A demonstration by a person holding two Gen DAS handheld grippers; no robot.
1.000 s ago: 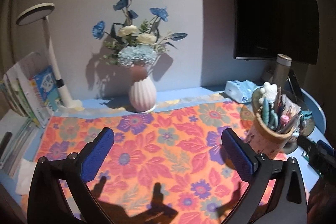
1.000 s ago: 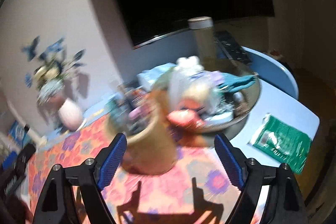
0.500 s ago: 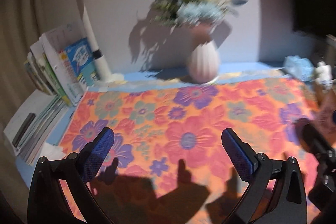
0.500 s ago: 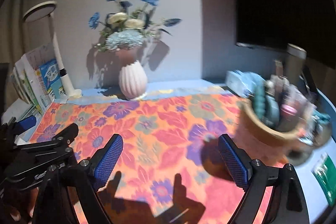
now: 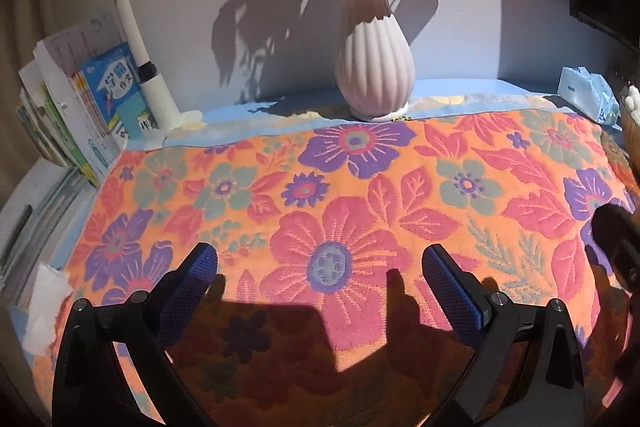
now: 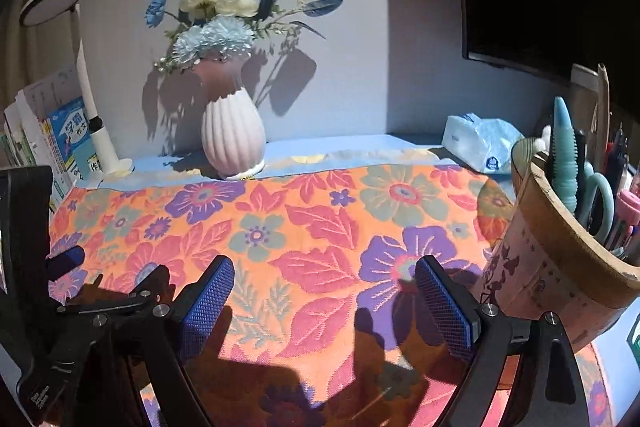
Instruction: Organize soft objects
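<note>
The left gripper (image 5: pixel 320 275) and right gripper (image 6: pixel 324 287) both hang spread wide with nothing between the pads, above the flowered towel (image 5: pixel 360 195) lying flat across the table (image 5: pixel 460 87). A pink vase (image 6: pixel 232 139) stands at the towel's far edge.

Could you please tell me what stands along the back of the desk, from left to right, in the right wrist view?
Books → white desk lamp → pink ribbed vase → tissue pack → wooden pen holder.
</note>
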